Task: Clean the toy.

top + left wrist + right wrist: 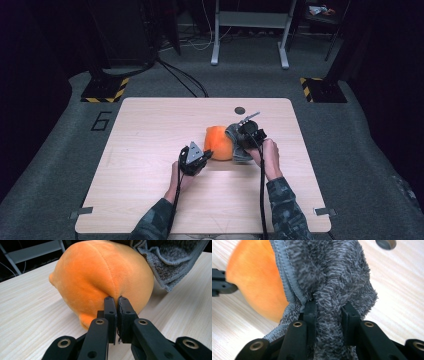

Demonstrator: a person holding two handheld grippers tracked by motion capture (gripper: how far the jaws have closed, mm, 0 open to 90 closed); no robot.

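High view: an orange plush toy [218,142] is seen lying near the middle of the wooden table [150,165], with a grey towel [235,145] draped against its right side. The left gripper [200,159] is held at the toy's near left edge; in the left gripper view its jaws are pressed together, pinching a fold of orange fabric [117,293]. The right gripper [329,312] is clamped on a bunched fold of the towel [329,277]. A small dark hole [240,110] is noted in the tabletop beyond.
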